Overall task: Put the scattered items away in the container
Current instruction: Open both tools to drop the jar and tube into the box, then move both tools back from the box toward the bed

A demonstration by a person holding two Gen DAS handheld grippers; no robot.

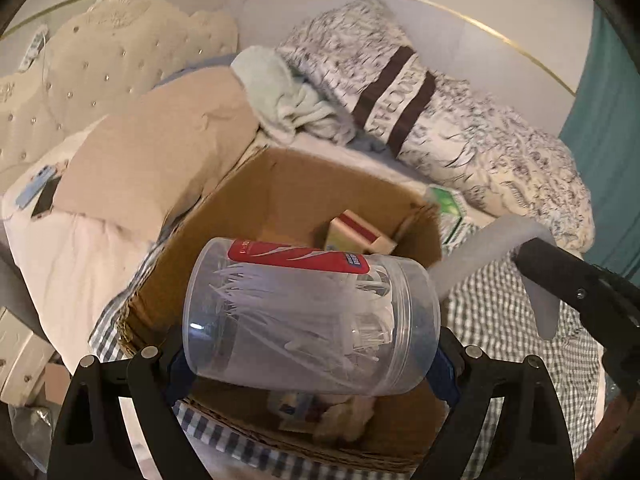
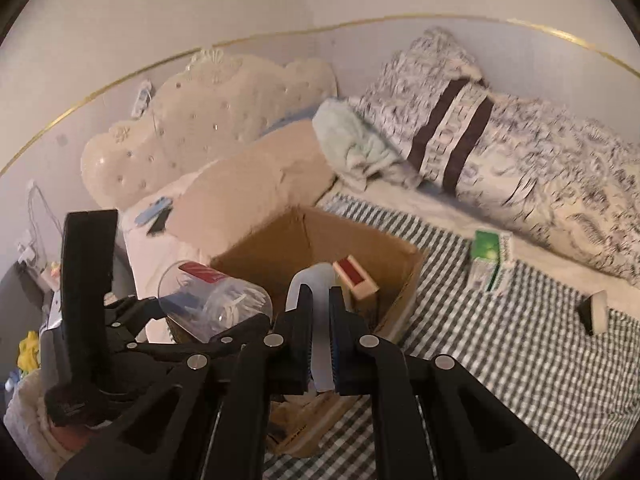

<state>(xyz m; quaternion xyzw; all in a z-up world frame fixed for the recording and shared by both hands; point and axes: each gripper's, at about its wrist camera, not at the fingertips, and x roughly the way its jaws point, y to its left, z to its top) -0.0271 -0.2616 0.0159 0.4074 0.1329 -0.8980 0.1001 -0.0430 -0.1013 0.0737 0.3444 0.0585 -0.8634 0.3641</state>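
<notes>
Left gripper (image 1: 312, 354) gripping jar (image 1: 312, 316), over box (image 1: 280, 196)

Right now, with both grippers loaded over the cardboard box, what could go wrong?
1. The clear plastic jar of white sticks lies sideways in the left gripper; it might slip or roll.
2. The pale curved plastic piece in the right gripper sits beside the jar; they might collide over the brown cardboard box.

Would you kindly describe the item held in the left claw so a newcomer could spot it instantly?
Start at the open cardboard box on the checked bedspread. Directly above its opening, the left claw grips a clear plastic jar lying on its side. Unlike the small blocks in the box, it is see-through, filled with thin white sticks, and carries a red label.
</notes>
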